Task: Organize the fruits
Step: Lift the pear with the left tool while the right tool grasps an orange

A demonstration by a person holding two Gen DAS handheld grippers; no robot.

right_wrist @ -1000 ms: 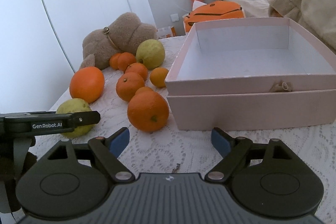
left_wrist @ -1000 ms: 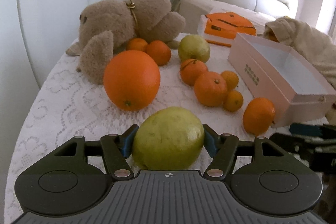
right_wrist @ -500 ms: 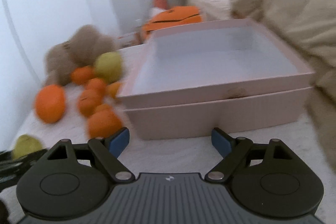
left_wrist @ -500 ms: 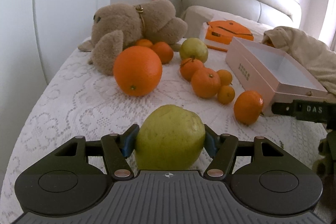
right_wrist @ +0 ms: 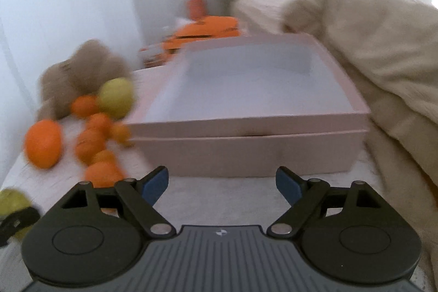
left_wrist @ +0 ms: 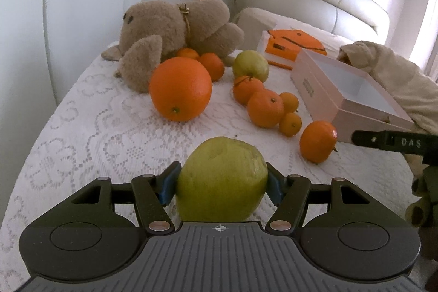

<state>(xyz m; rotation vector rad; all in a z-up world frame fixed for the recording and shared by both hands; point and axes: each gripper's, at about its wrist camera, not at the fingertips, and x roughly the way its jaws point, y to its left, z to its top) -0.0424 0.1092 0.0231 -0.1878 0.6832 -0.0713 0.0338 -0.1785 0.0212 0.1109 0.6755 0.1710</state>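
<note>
Bed (left_wrist: 90, 111) filled the frame, lace cover. Pink box (left_wrist: 323, 89) sat right of centre, seemingly empty, though the right view was blurred. Large orange (left_wrist: 180, 89) mid-frame, smaller ones beside. Left tongs (left_wrist: 221, 186) pinched green fruit (left_wrist: 221, 179), bottom centre. Right tongs (right_wrist: 223, 184) spread, empty. Best carried clear over the box rim, then lowered before release.

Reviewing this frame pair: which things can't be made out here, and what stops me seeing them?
- Underside of the green fruit held by the left gripper: left wrist view, hidden by the gripper body.
- Oranges and plush toy: right wrist view, motion blur; count unclear.
- Near part of the pink box floor: both views, behind its walls.
- Right gripper, open: in the left wrist view only a part shows, cut off by the right edge.
</note>
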